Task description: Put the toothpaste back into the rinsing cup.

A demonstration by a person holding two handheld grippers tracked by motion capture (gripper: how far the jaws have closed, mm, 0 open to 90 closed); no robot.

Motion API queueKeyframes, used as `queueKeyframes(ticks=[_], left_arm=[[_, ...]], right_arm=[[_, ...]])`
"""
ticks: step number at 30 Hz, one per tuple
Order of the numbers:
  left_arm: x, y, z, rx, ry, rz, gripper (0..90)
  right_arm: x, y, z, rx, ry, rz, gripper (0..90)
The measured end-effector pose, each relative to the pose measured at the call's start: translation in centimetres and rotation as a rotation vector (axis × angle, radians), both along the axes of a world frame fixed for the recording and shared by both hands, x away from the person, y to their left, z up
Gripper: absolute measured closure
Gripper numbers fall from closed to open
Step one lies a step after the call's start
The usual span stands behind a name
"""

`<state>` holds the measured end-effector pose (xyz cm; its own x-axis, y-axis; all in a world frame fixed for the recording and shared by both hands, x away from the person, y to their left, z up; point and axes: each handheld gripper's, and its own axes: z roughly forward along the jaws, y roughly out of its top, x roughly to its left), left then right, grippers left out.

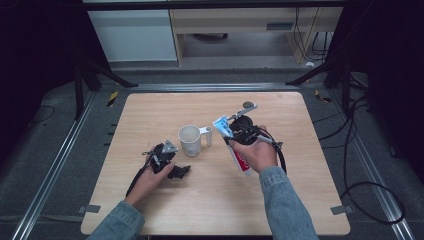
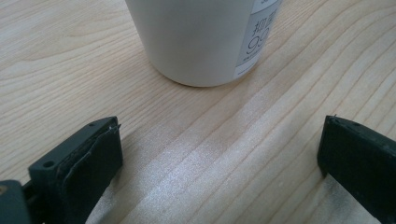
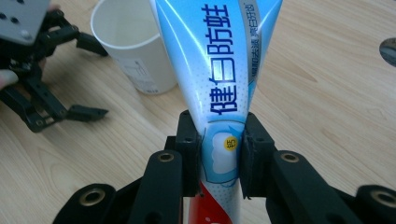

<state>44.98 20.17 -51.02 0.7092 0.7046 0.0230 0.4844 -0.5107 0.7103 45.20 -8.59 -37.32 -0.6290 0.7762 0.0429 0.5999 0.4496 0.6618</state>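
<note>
Right gripper (image 3: 219, 154): jaws clamped on a toothpaste tube (image 3: 219, 70), one pad on each flat side, at the band where the blue print meets the red lower part. The blue, crimped end fans out wide beyond the jaws; the red end runs back under the gripper body. In the high view the same gripper (image 1: 231, 136) is in the right hand (image 1: 260, 152), held off the table, the tube (image 1: 239, 159) slanting from the blue end (image 1: 221, 126) up near the cup to the red end down by the palm.

Left gripper (image 2: 219, 154): jaws wide apart, nothing between them but bare wood. Both pads sit low over the table (image 2: 196, 154). The white cup (image 2: 196, 37) stands upright just ahead of the gap, apart from both jaws; a printed label shows on its right side. In the high view this gripper (image 1: 179, 171) is in the left hand (image 1: 150, 180), below and left of the cup.

Cup (image 1: 190, 140): near table centre, open mouth up, between the two grippers. A small white upright piece (image 1: 207, 135) stands right beside it; whether it is joined to the cup I cannot tell.

A round metal object (image 1: 247, 106) lies on the table beyond the right gripper.

Table (image 1: 300, 200): light wood, rounded corners.
</note>
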Motion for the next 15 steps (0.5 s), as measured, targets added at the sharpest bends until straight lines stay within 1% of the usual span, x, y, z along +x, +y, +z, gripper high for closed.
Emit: queueKeyframes(ticks=[6,9,15], left_arm=[[0.0,0.0,0.0,0.0,0.0,0.0,0.0],[0.0,0.0,0.0,0.0,0.0,0.0,0.0],[0.0,0.0,0.0,-0.001,0.0,0.0,0.0]], right_arm=[[0.1,0.6,0.4,0.04,-0.019,-0.007,72.9],[0.3,1.1,0.6,0.048,-0.032,-0.007,72.9],[0.5,1.6,1.0,0.075,-0.043,-0.024,72.9]])
